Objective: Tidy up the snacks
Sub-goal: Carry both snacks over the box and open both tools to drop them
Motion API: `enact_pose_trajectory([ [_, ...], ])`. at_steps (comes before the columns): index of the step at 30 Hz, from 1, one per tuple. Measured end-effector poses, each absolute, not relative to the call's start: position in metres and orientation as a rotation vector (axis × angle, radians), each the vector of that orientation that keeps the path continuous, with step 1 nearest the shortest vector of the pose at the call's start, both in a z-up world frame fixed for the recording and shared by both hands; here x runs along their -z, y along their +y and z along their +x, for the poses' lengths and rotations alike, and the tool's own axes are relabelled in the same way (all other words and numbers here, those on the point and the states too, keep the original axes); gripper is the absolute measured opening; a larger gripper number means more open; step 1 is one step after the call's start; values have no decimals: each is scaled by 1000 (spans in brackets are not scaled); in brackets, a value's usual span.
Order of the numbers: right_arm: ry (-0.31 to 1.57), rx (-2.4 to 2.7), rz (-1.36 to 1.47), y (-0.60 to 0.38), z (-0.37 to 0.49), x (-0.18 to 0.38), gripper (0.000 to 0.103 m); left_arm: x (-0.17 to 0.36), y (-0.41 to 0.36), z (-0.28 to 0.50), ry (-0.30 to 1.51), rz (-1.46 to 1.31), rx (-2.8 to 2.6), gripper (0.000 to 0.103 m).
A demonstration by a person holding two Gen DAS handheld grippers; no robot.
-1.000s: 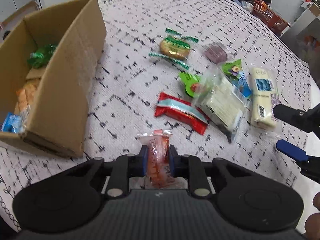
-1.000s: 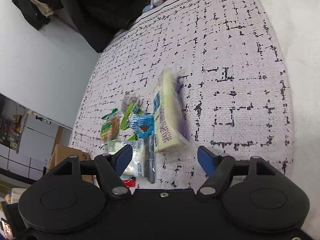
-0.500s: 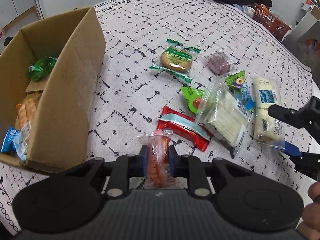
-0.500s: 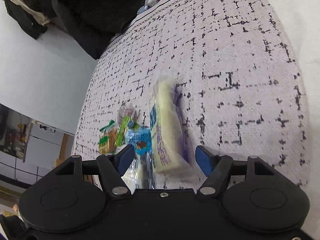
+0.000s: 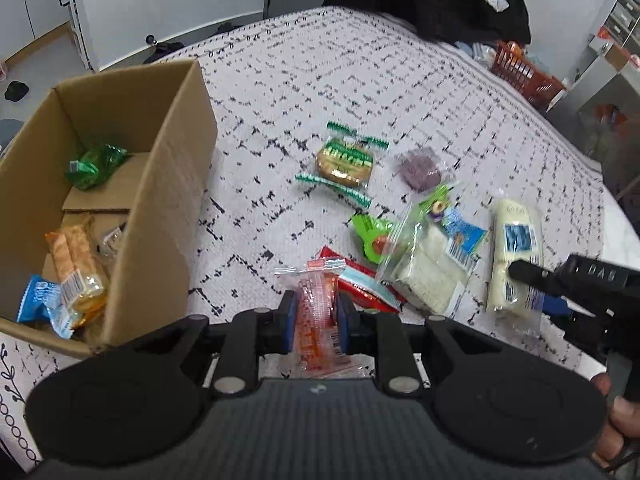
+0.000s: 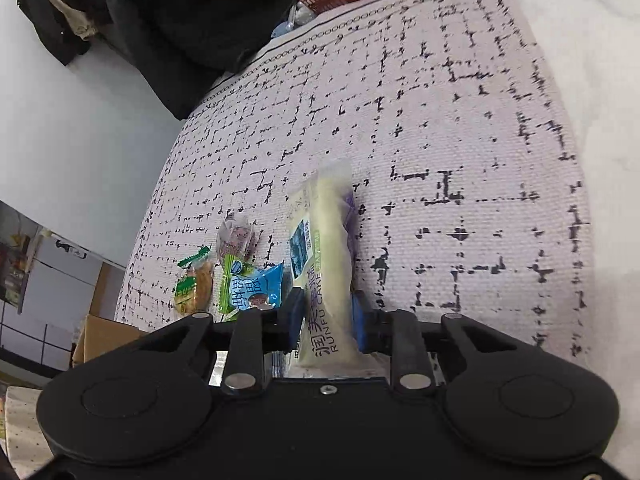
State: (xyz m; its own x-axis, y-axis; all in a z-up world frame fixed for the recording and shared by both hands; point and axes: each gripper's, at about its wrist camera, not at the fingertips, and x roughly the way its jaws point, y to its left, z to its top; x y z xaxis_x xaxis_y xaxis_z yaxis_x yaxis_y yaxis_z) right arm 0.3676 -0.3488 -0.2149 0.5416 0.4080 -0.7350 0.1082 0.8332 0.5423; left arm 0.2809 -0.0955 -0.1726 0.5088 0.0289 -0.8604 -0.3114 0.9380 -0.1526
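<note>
Snacks, left wrist view first: the cardboard box (image 5: pixel 160 184) at left of frame already has a few in it, incl. a green packet (image 5: pixel 94 164) up top, an orange pack (image 5: pixel 74 264) and a blue one (image 5: pixel 40 300) at the lower left. Left gripper (image 5: pixel 316 312), bottom centre, has its jaws narrow and pinched on a clear-and-orange packet (image 5: pixel 316 300), lifted off the patterned cloth (image 5: pixel 360 80), not boxed yet. Still loose on the cloth, centre to right: a green-edged biscuit (image 5: pixel 346 160), a purple sweet (image 5: pixel 420 168), a red bar (image 5: pixel 368 288), a clear bag of white pieces (image 5: pixel 428 272), plus a pale cake pack (image 5: pixel 516 248) w/ the right gripper (image 5: pixel 536 292) on it at the right edge. So roughly half done, I'd say. No writing legible here.

Right wrist view: right gripper (image 6: pixel 328 320), bottom centre, jaws closing w/ the cake pack (image 6: pixel 328 264) between them, pads look pressed on it. Label reads "RUNFU CAKE" w/ Chinese characters. Blue packet (image 6: pixel 256 288) to its left carries Chinese text too. Biscuit (image 6: pixel 194 284) further left; box corner (image 6: pixel 100 336) at the lower left.
</note>
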Motion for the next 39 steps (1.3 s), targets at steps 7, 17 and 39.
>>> enact_pose_trajectory([
  [7, 962, -194, 604, -355, 346, 192, 24, 151, -87, 271, 964, -324, -185, 20],
  [17, 935, -253, 578, -327, 328, 154, 24, 123, -67, 255, 890, -370, -178, 20],
  [39, 924, -397, 496, -239, 305, 106, 24, 93, -8, 228, 806, -517, -215, 20],
])
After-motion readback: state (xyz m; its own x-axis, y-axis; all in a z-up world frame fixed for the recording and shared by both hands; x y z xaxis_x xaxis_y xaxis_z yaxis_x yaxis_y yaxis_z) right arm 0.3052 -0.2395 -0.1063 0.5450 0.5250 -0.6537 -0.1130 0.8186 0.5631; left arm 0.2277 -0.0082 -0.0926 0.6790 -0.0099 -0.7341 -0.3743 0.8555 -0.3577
